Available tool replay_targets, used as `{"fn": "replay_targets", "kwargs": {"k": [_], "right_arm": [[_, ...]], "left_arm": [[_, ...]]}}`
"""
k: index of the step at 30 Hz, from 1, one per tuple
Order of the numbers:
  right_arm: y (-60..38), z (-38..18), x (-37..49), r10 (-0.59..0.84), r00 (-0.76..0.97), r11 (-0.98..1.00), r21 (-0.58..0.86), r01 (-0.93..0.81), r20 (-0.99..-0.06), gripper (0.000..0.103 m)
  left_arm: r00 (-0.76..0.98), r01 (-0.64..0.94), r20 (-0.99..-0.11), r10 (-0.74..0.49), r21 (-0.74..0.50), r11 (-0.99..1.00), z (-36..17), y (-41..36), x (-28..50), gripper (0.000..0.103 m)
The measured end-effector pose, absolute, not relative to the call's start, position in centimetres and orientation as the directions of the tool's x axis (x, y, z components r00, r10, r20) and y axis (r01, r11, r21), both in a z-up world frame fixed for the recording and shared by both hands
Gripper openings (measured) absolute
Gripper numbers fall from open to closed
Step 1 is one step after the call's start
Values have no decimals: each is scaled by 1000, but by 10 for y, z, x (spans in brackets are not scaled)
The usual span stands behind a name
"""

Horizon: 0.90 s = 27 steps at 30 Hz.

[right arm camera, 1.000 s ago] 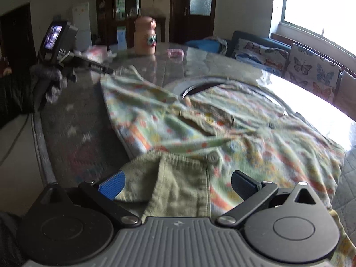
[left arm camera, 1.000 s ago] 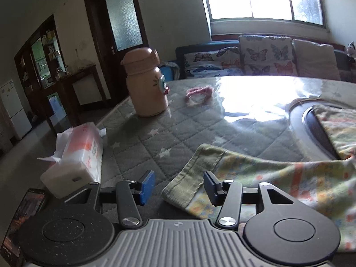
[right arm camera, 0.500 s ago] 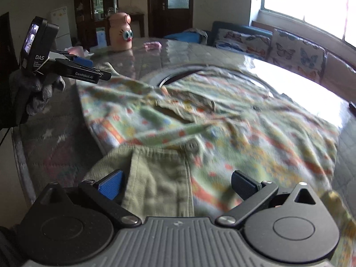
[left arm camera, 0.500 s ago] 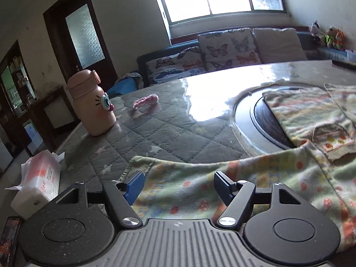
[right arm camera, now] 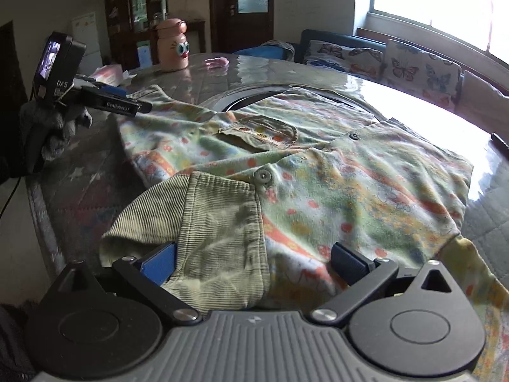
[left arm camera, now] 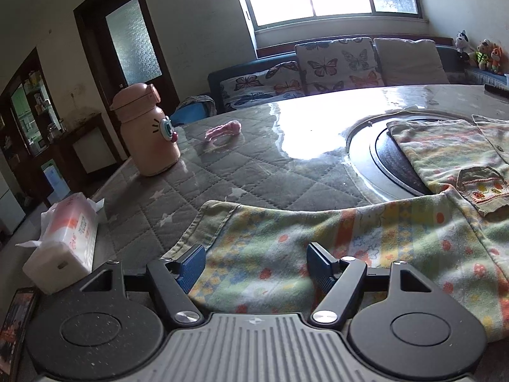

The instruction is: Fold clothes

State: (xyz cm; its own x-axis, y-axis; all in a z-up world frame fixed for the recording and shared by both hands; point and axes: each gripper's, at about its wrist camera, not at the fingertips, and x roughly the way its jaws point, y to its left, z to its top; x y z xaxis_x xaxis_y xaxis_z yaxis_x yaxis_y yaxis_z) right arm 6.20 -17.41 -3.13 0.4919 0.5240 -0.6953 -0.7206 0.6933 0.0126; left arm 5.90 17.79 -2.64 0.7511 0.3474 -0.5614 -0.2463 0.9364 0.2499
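Right wrist view: quilted tabletop (right arm camera: 490, 210) carries a floral shirt (right arm camera: 350, 184) spread flat (corduroy collar nearest). Right hand-held gripper (right arm camera: 254, 262) gapes wide over the collar, gripping nothing. Left hand-held gripper (left arm camera: 254, 265), jaws just opened, straddles the sleeve cuff (left arm camera: 206, 226) unpinched.

Counts, both views:
Desk (left arm camera: 254, 172): 1.
Shirt (right arm camera: 334, 191): 1, with 2 buttons (right arm camera: 263, 176) and 1 pocket (right arm camera: 257, 132) showing.
Pink bottle (left arm camera: 148, 133): 1.
Tissue pack (left arm camera: 63, 242): 1.
Pink band (left arm camera: 222, 130): 1.
Butterfly cushions (left arm camera: 337, 63): 2, plus 1 plain (left arm camera: 410, 60).
Soft toys (left arm camera: 477, 52): probably 3, small and far off.
Grippers: 2, left (left arm camera: 254, 264) and right (right arm camera: 254, 261).
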Motion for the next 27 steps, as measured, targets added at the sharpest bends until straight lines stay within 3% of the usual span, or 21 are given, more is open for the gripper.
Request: {"fn": "replay_targets", "kwargs": {"k": [9,15,21,24,27], "right_arm": [[-202,-8,67,558,502,719,83,-690,-661,101],[-224,3,95,482,588,805,63,-590,-650,96],[-238,1,137,397,643,873,53,-485,-655,83],[-245,-2,161,356,664,901,54,-429,-658,73],[-256,-7,186,317,672,929,77,-362,-669,59]], "left_arm": [[730,-240,-575,370,291,926,-18,179,52,73],[784,-176,-553,283,240,955,-3,159,59,73],[823,-36,-552,134,185,982,7,122,85,72],[824,29,-562,73,171,985,6,102,102,67],[819,86,-573,30,174,981,2,86,119,55]]}}
